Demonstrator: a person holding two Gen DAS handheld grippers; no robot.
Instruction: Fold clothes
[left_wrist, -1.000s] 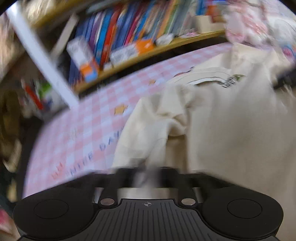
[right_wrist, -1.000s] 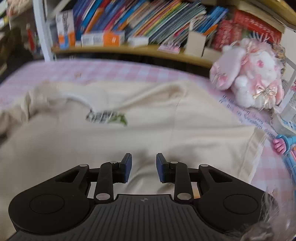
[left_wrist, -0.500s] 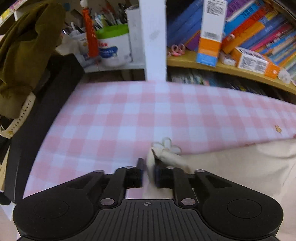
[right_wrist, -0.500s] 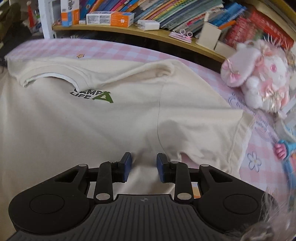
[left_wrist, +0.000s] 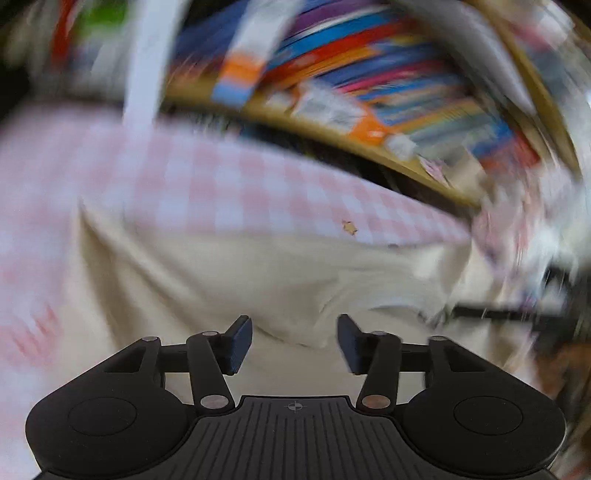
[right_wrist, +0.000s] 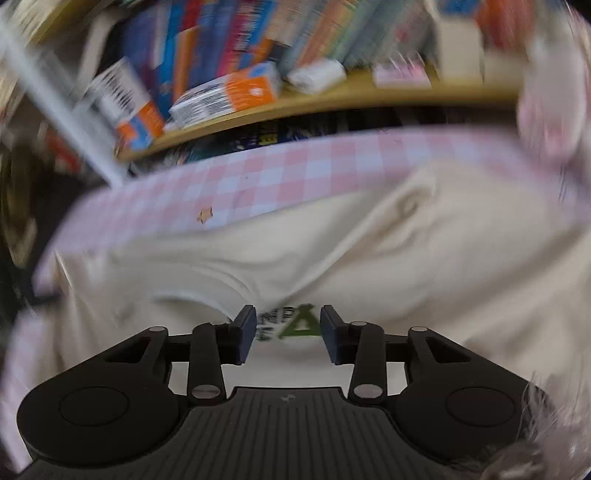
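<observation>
A cream T-shirt (left_wrist: 229, 280) lies spread on the pink checked cloth (left_wrist: 207, 184). In the left wrist view my left gripper (left_wrist: 294, 341) hovers over the shirt near its collar area, jaws opening, nothing between the pads. In the right wrist view the same T-shirt (right_wrist: 424, 258) shows its collar (right_wrist: 229, 291) and a green and black chest print (right_wrist: 295, 325). My right gripper (right_wrist: 288, 334) is above that print, jaws opening, with no fabric pinched. Both views are blurred by motion.
A wooden shelf (right_wrist: 332, 99) packed with books and small boxes (right_wrist: 229, 96) runs behind the table. A white upright post (left_wrist: 147, 66) stands at the back left. A pink plush toy (right_wrist: 546, 110) sits blurred at the right edge.
My left gripper let go of the sleeve tip it pinched, opened, and swung right over the shirt. My right gripper moved left from the sleeve side to the chest print and widened.
</observation>
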